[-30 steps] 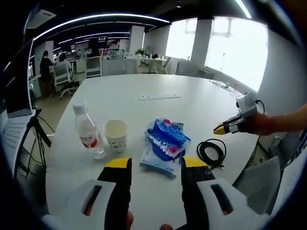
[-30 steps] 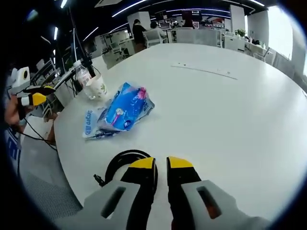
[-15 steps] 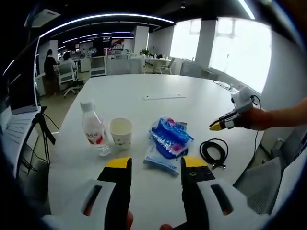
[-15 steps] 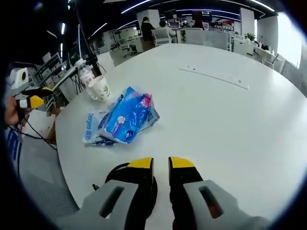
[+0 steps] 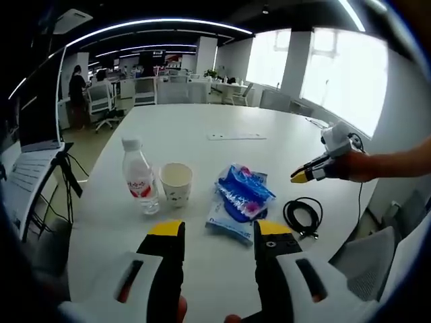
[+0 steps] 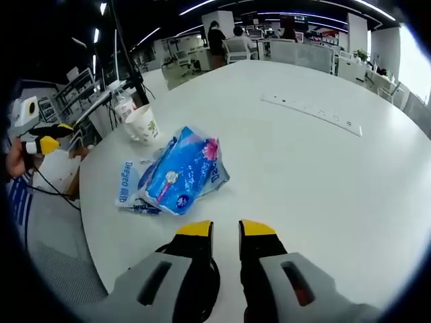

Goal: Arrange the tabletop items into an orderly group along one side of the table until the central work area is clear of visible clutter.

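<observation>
While the right tool point(image 6: 225, 229), jaws narrowly parted and empty, hangs over the coiled black cable point(image 5: 302, 216), the left tool point(image 5: 213, 229) stands wide open, farther off.

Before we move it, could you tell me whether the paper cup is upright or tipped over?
Upright: the paper cup stands on its base on the table beside the water bottle, open mouth facing up.

Left hand-held gripper point(image 5: 217, 229) open, right hand-held gripper point(image 6: 225, 229) narrower.
</observation>
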